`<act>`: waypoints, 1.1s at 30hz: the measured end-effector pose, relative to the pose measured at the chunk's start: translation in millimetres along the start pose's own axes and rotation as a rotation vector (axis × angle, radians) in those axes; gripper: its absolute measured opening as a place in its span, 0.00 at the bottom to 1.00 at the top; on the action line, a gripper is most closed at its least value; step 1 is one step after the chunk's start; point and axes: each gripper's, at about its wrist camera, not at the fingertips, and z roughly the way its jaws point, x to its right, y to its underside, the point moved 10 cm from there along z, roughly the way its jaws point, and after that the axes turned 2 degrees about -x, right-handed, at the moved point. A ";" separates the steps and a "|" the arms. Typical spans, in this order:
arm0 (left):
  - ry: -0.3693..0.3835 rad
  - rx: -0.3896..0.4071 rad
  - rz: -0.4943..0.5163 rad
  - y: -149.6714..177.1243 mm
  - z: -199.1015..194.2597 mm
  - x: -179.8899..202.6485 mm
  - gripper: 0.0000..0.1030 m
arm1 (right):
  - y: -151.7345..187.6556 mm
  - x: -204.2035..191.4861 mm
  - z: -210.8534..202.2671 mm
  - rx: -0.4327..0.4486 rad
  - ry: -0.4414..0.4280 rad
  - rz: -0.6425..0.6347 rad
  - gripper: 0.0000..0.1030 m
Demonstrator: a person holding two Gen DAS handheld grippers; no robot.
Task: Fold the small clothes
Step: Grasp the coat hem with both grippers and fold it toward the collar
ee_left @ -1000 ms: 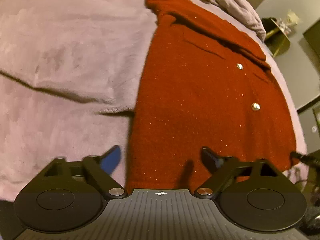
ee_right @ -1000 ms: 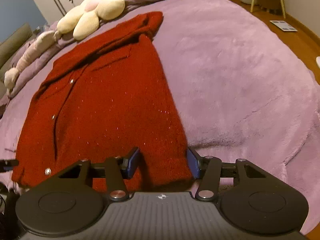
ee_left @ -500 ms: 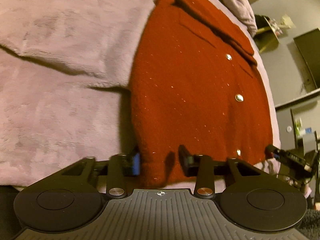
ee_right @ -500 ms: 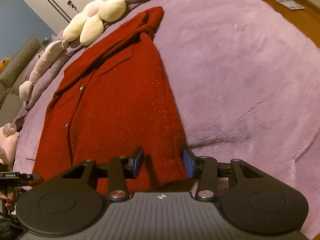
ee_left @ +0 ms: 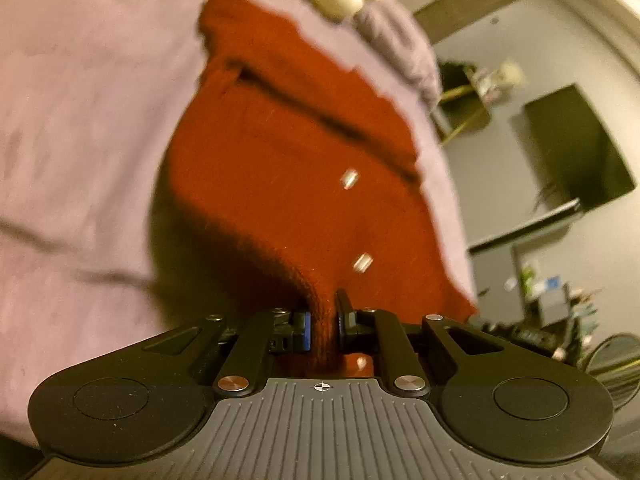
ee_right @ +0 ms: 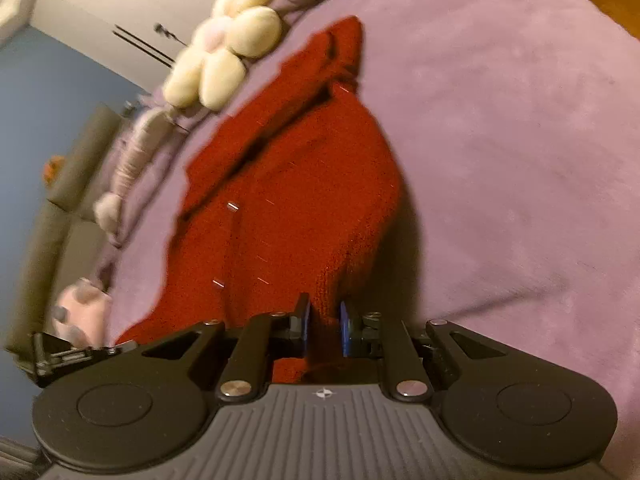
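Note:
A red knit cardigan (ee_left: 288, 168) with silver buttons lies on a purple plush blanket (ee_left: 80, 120), collar at the far end. My left gripper (ee_left: 323, 316) is shut on the near hem at its left corner, and the cloth rises from the blanket into the jaws. In the right wrist view the same cardigan (ee_right: 288, 200) runs away from me. My right gripper (ee_right: 324, 320) has the hem's right corner between its blue pads (ee_right: 345, 330); its jaws are closing and pinch the knit. Both views are blurred by motion.
A cream flower cushion (ee_right: 224, 60) lies beyond the collar, with pale plush toys (ee_right: 128, 160) along the blanket's left edge (ee_right: 132, 264). A dark screen (ee_left: 576, 152) and a stand with a plant (ee_left: 464, 104) stand past the bed on the right. Bare blanket (ee_right: 500, 160) spreads right of the cardigan.
Both grippers closed on the near hem, the left from wide open. Both rose, lifting the hem corners off the blanket, and the views tipped up toward the far end of the bed.

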 end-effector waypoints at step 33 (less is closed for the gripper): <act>-0.105 0.219 -0.200 -162.0 46.1 -85.6 0.14 | -141.9 -55.2 125.2 0.066 0.191 -0.451 0.50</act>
